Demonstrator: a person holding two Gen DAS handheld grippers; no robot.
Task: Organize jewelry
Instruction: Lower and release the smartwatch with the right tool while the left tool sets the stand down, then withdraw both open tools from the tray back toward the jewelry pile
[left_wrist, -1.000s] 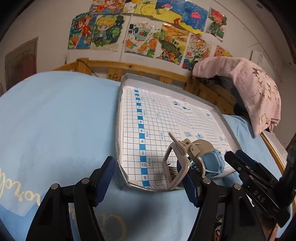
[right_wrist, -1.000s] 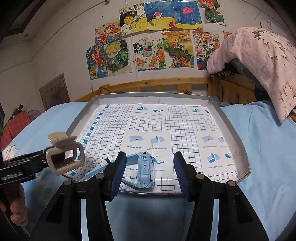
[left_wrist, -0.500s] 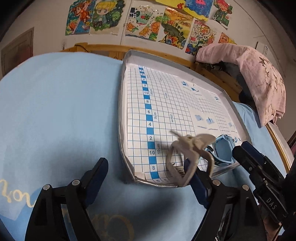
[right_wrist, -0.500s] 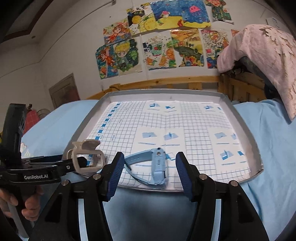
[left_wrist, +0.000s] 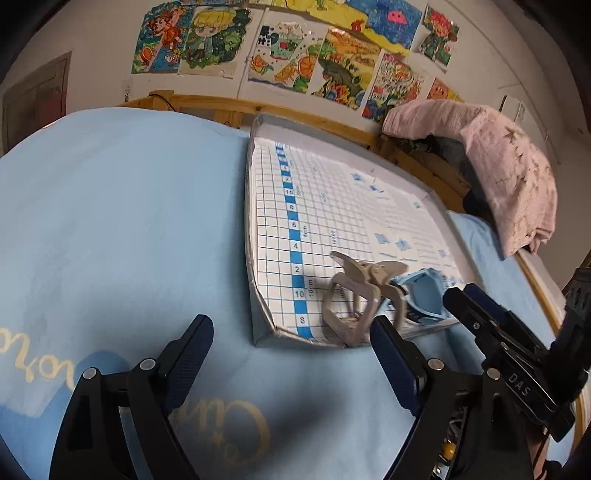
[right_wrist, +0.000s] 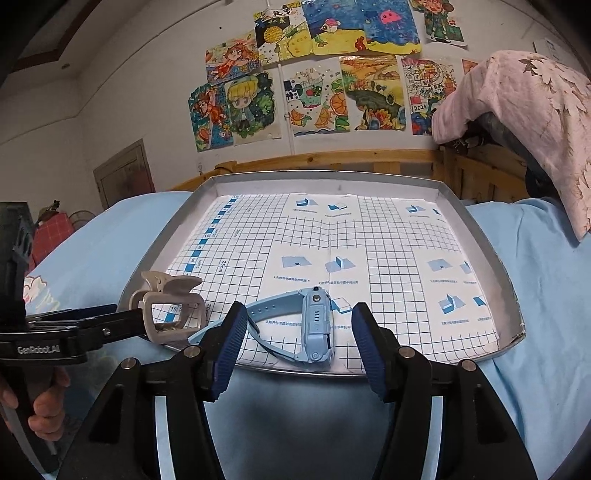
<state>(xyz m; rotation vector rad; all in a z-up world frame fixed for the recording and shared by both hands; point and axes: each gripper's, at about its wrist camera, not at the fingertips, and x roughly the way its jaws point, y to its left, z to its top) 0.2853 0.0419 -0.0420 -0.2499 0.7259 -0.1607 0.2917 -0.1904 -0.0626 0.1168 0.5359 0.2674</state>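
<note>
Two claws are in view over a bed covered with a light blue sheet (right_wrist: 535, 295). Left claw (left_wrist: 291, 354): released, fingers spread wide, holding nothing, positioned above the sheet just short of the near left corner of the tray. Beige plastic hair claw clip (right_wrist: 171, 310): resting at the near left corner of the shallow silver metal tray (right_wrist: 480, 236), partly over the rim, just beside the left claw's right finger (left_wrist: 391, 360); whether they touch cannot be determined. The tray floor carries a white sheet of paper with a blue grid (right_wrist: 399, 240). Light blue plastic wristwatch (right_wrist: 314, 325): lying on its side on the grid paper near the front rim, strap extending left toward the clip. Right claw (right_wrist: 299, 345): released, fingers apart on either side of the watch in the right wrist view, grasping nothing.
</note>
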